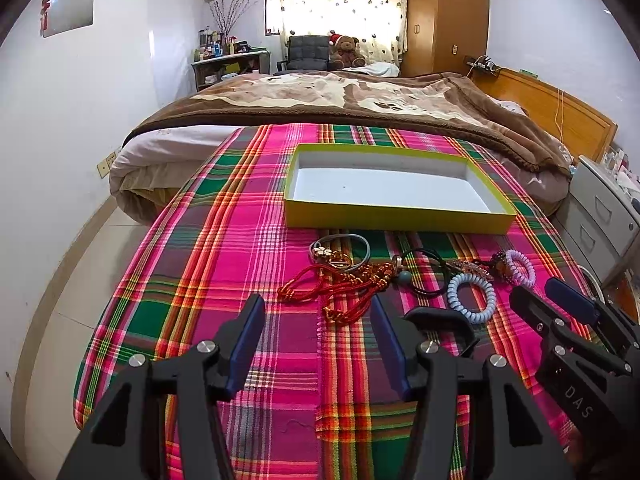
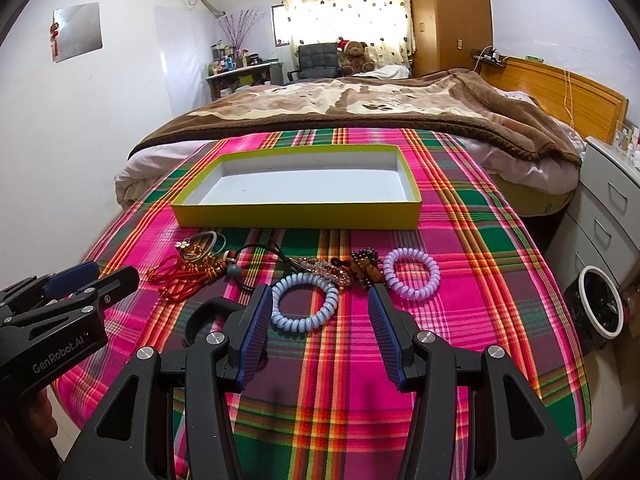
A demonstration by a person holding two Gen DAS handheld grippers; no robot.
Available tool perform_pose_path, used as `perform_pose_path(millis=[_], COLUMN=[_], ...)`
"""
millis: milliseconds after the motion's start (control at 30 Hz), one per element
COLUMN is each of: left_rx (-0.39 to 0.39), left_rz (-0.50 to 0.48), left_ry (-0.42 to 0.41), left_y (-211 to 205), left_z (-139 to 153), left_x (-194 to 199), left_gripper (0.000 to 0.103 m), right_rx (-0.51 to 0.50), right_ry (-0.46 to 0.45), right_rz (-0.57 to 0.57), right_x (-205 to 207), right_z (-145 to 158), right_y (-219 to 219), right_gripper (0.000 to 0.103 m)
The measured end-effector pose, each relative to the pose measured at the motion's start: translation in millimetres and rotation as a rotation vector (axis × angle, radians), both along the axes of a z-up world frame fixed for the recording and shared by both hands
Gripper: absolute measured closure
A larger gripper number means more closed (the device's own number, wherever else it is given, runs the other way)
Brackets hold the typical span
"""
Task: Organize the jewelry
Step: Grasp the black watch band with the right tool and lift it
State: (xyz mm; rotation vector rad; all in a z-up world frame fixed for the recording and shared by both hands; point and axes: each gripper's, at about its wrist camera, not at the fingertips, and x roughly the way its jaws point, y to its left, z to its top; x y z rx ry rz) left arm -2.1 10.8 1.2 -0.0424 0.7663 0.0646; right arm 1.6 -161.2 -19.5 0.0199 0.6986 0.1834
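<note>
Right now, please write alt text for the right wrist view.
An open right claw hovers over a plaid cloth, near a blue coil bracelet and a purple one. An empty yellow box lies behind.

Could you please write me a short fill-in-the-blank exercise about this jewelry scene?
1. The yellow box on the plaid cloth holds ____ jewelry.
2. The blue coil bracelet lies to the ____ of the purple coil bracelet.
3. The right gripper has its fingers spread ____.
4. The left gripper grips ____.

Missing words: no; left; open; nothing
</note>
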Motion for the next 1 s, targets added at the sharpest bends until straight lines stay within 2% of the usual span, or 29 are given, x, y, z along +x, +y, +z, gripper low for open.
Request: perform_pose_path(millis=[200,400,600,733,767,833,1000], left_rx=[-0.055,-0.102,-0.134,-0.148,-0.154,-0.175,-0.204], left_rz=[-0.009,-0.020,-0.027,-0.025,-0.028,-0.039,-0.057], left_ry=[0.004,0.022,0.058,0.076,0.078,0.082,0.118], left_y=[21.1,40.2,50.3,55.9,57.3,58.9,60.9], left_z=[-1.5,-7.4,-18.1,-22.9,-23.3,-24.9,-31.4], left_x=[-0.2,-0.5,-2.2,-3.8,-4.3,-4.5,-3.3], left_gripper=[0.046,0.046,0.046,0.046,0.046,0.046,0.046], right_rx=[0.079,0.113,0.119,0.101,0.094,0.072,0.045], right_ry=[0.082,0.135,0.193,0.189,0.187,0.181,0.172], right_rz=[0.061,0.106,0.106,0.104,0.101,0.094,0.087], right_x=[1.7,2.6,11.2,12.2,12.4,12.9,13.8], right_z=[-13.6,-25.2,-37.1,-38.0,-38.1,-38.3,-37.9], right_y=[5.5,20.4,31.3,35.5,36.5,38.7,38.7], right_gripper=[0.053,0.053,0.053,0.053,0.055,0.075,0.083])
